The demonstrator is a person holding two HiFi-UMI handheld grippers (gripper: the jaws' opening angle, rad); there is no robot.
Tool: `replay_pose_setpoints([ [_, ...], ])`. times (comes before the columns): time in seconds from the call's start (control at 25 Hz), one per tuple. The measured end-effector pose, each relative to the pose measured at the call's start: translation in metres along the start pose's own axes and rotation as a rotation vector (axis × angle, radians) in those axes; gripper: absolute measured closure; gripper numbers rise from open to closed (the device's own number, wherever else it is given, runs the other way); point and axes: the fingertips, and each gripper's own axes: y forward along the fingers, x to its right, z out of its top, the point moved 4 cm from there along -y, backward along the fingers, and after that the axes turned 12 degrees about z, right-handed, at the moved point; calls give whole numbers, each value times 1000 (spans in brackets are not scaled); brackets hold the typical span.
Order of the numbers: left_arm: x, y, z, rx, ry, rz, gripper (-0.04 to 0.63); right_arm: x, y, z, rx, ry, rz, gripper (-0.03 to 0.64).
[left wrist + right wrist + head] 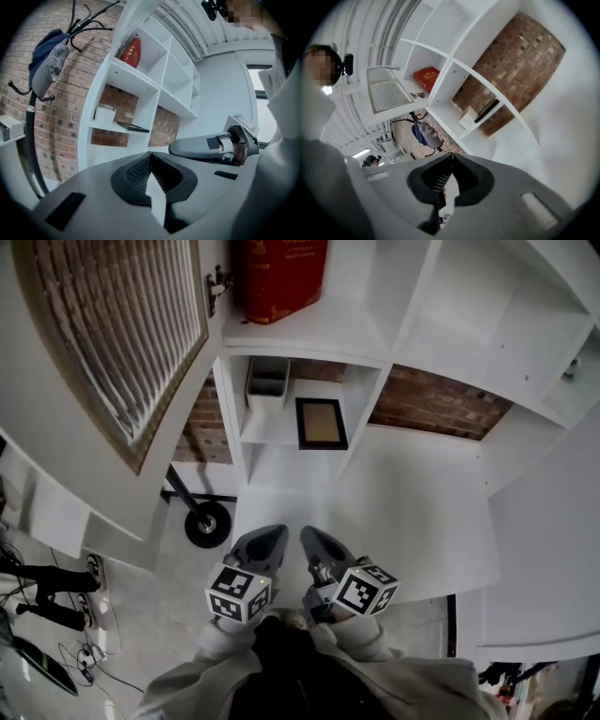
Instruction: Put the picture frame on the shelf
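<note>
Picture frame (322, 423) lies flat on the shelf (270, 433), near a white bin (267, 382). The left gripper (272, 538) and right gripper (313, 542) are both clenched on nothing (close to the body). Looks done to me, so just back away without bumping anything.

Even, slightly dim indoor light; soft shadows; strong fisheye bending, dark vignette corners in both gripper views; near foreground blurred.
</note>
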Motion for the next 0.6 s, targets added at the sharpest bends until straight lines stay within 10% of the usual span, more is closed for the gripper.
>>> replay_pose_setpoints([
  [0.6, 6, -35, 28, 148, 41, 19, 592, -50, 6, 4, -34, -287, 0, 618],
])
